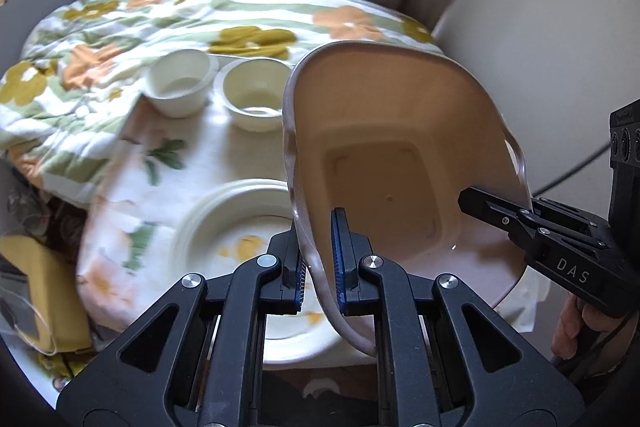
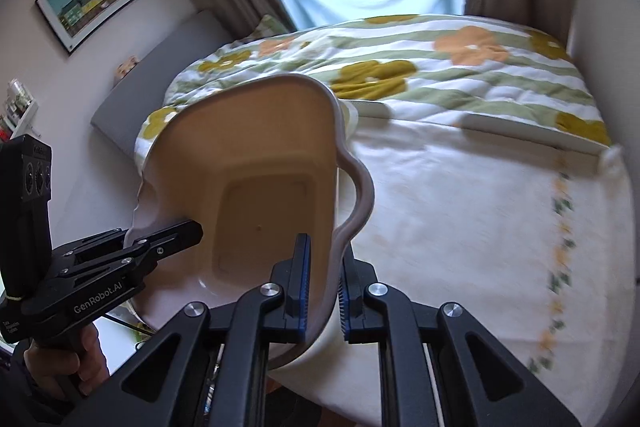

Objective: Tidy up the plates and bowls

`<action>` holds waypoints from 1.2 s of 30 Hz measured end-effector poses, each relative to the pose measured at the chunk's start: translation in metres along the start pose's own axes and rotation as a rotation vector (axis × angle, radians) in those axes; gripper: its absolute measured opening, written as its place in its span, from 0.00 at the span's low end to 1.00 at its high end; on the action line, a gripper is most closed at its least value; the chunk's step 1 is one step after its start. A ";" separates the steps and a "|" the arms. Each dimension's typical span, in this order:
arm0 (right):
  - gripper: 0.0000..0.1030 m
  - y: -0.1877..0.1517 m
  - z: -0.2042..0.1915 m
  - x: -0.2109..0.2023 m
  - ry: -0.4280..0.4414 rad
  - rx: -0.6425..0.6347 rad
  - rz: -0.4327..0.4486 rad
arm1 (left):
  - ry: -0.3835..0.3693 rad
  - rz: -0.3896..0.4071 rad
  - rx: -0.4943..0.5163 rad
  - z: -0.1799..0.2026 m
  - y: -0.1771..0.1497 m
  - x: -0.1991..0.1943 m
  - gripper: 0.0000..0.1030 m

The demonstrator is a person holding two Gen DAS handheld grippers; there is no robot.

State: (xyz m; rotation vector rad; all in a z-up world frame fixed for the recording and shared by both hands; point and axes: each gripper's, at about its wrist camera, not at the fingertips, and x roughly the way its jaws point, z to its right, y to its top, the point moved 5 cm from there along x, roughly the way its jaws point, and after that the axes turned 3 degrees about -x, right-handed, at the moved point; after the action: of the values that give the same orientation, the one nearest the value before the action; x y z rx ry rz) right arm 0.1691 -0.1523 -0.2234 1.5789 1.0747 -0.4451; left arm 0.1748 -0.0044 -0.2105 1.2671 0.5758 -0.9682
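A large beige bowl (image 1: 392, 131) with a pale wavy rim and handles hangs tilted above the table, held from both sides. My left gripper (image 1: 322, 263) is shut on its near rim, and my right gripper (image 1: 496, 205) clamps the opposite rim. In the right wrist view the right gripper (image 2: 322, 287) pinches the bowl (image 2: 260, 163) by its edge, and the left gripper (image 2: 176, 233) grips the far edge. Under the bowl lies a stack of white plates (image 1: 224, 223). Two small white bowls (image 1: 180, 85) (image 1: 254, 95) stand side by side farther back.
A white flowered tablecloth (image 2: 460, 211) covers the table. Behind it lies a floral quilt (image 1: 248, 15), and a yellow cushion (image 1: 44, 291) sits low at the left. A wall stands close on the right. A person's hand (image 2: 68, 359) holds the left gripper's handle.
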 end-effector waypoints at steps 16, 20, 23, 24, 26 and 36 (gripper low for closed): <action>0.11 -0.095 0.157 -0.041 -0.195 0.253 -0.051 | -0.151 -0.209 0.176 0.157 -0.076 0.117 0.09; 0.11 -0.108 0.173 -0.032 -0.184 0.290 -0.054 | -0.138 -0.229 0.180 0.163 -0.089 0.131 0.09; 0.11 -0.116 0.179 -0.025 -0.169 0.301 -0.058 | -0.121 -0.228 0.188 0.164 -0.095 0.138 0.09; 0.11 -0.117 0.181 -0.022 -0.168 0.302 -0.061 | -0.117 -0.229 0.189 0.163 -0.090 0.142 0.09; 0.11 -0.120 0.183 -0.016 -0.165 0.307 -0.066 | -0.110 -0.228 0.195 0.162 -0.089 0.149 0.09; 0.11 -0.128 0.192 -0.013 -0.116 0.377 -0.047 | -0.036 -0.226 0.265 0.165 -0.095 0.157 0.19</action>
State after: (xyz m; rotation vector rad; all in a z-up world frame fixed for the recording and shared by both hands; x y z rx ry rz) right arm 0.1070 -0.3377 -0.3464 1.8325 0.9787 -0.7988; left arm 0.1494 -0.2077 -0.3480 1.4365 0.5840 -1.2859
